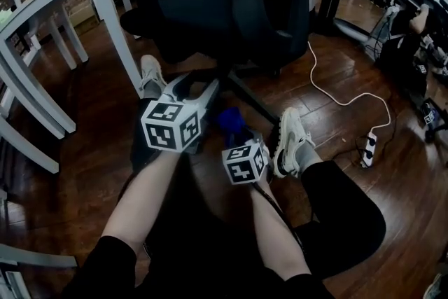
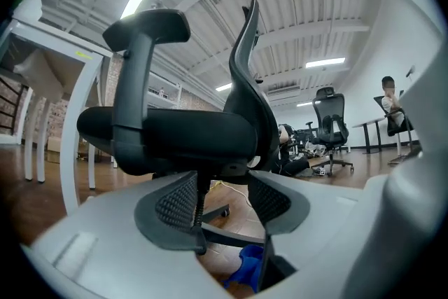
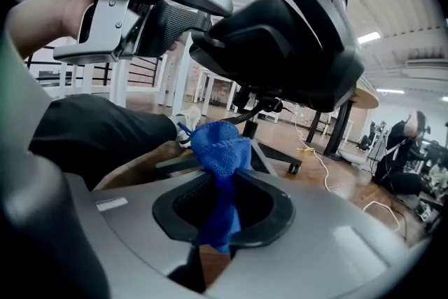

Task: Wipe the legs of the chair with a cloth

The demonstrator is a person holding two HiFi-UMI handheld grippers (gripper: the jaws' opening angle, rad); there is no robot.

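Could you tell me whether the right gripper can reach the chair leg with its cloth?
Probably yes: the right gripper holds the cloth close by the chair leg, and nothing seems to lie between them.

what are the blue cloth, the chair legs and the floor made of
Blue cloth: likely microfibre, with a fuzzy, napped, matte surface.
Chair legs: black, smooth and dull, probably moulded plastic, though painted metal can't be ruled out.
Floor: dark brown planks with grain and glossy reflections, wood or wood-look laminate.
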